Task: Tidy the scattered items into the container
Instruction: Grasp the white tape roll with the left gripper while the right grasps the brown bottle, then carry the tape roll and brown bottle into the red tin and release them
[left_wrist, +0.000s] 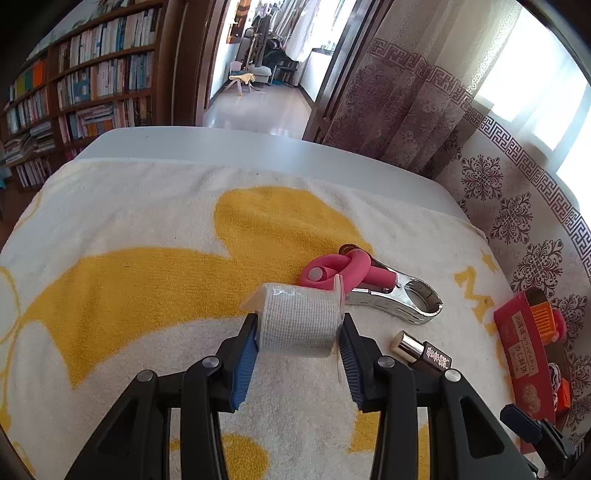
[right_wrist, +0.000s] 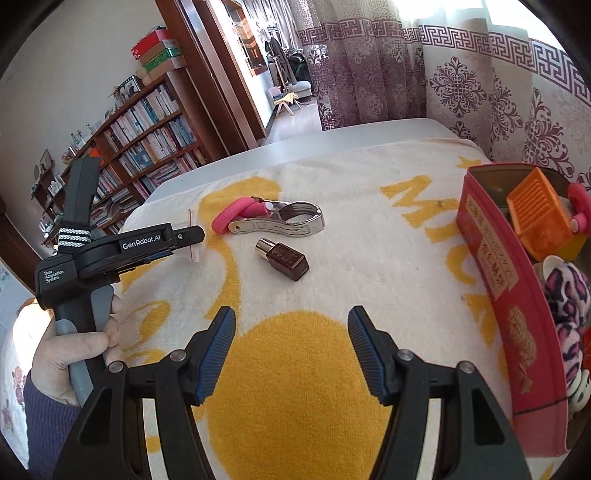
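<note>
Towel-covered table (right_wrist: 332, 258); red box (right_wrist: 495, 280) with orange basket (right_wrist: 535, 210), plush toy (right_wrist: 565, 295).

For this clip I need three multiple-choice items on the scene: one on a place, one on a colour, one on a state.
1. Where does the red box stand?
A. at the towel's right edge
B. on the bookshelf
C. on the floor

2. What colour is the foam curler lying over the metal clamp?
A. green
B. pink
C. black

3. What do the left tongs hold?
A. nothing
B. the brown lipstick
C. the white gauze roll

Key:
1 A, the right wrist view shows the box at the right side of the towel.
2 B, the curler is pink in both views.
3 C, the blue pads press the roll's ends, while the lipstick lies loose on the towel.
</note>
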